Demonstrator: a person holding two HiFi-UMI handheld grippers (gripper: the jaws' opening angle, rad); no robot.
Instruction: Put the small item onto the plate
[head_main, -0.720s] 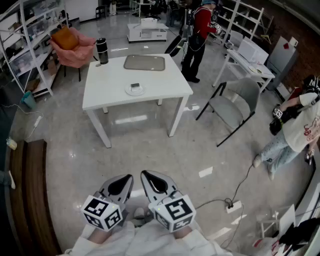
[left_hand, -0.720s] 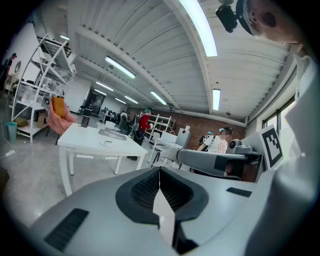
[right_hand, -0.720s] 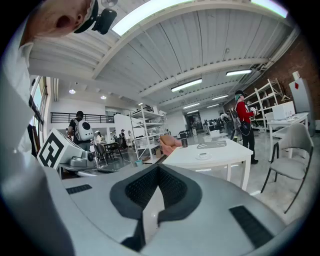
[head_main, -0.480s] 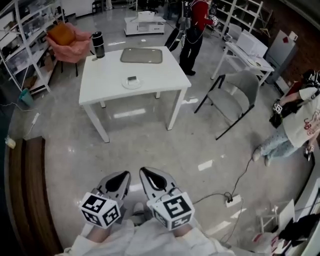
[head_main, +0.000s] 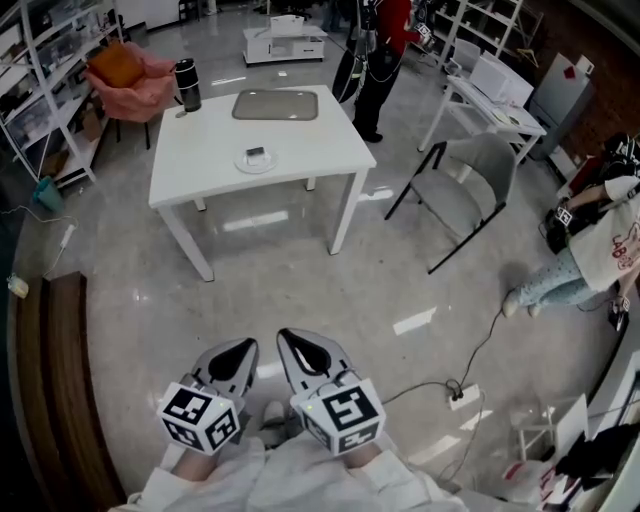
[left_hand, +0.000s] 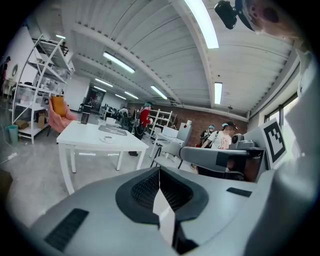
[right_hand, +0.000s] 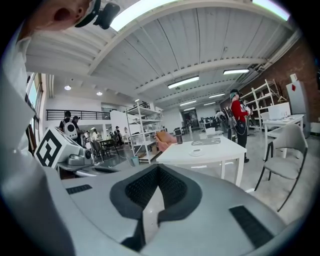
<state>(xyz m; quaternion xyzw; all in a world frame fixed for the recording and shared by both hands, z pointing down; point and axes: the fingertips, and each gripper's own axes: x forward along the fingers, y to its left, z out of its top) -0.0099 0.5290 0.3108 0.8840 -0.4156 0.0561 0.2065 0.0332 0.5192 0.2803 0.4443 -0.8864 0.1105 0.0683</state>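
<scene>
A small grey boxy item (head_main: 256, 153) sits on a round white plate (head_main: 244, 164) on the far worktop (head_main: 210, 175). The left gripper (head_main: 238, 358) and right gripper (head_main: 303, 352) are pressed closed, empty.

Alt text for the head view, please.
The left gripper and right gripper, both shut and empty, sit low by the person's body, far from a white table. On it: a plate holding a small item, a grey tray, a dark tumbler.
</scene>
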